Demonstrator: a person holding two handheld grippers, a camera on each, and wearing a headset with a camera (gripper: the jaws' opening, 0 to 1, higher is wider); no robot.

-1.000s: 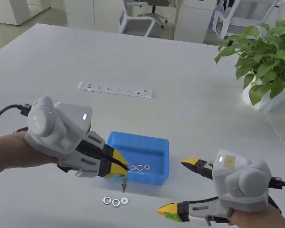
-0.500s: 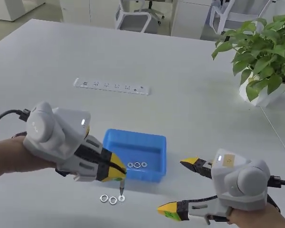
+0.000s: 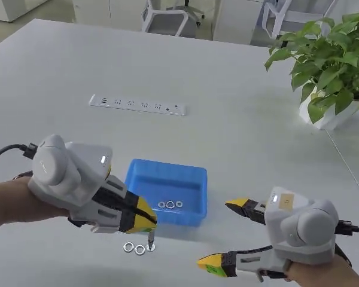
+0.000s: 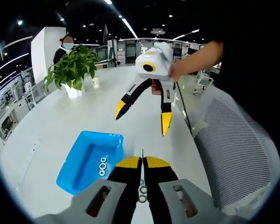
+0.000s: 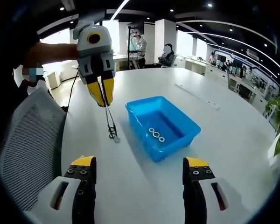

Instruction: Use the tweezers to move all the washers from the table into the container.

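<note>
My left gripper (image 3: 148, 220) is shut on thin metal tweezers (image 3: 151, 238), whose tips point down at the rightmost of three washers (image 3: 137, 247) lying in a row on the white table. Just behind them stands the blue container (image 3: 167, 168) with three more washers (image 3: 170, 204) in it. My right gripper (image 3: 222, 233) hangs open to the container's right, holding nothing. The right gripper view has the tweezers (image 5: 110, 116) reaching the table washers (image 5: 114, 138) beside the container (image 5: 177, 140). In the left gripper view my shut jaws sit over the table washers (image 4: 143, 194), with the container (image 4: 72, 175) to the left.
A white power strip (image 3: 137, 105) lies further back on the table. A potted plant (image 3: 332, 66) stands at the far right edge. Office chairs (image 3: 167, 15) are behind the table, and a mesh chair (image 4: 238, 140) stands near the front edge.
The left gripper has lowered the tweezers from beside the container's front wall down to the row of washers on the table. The right gripper has stayed open in place.
</note>
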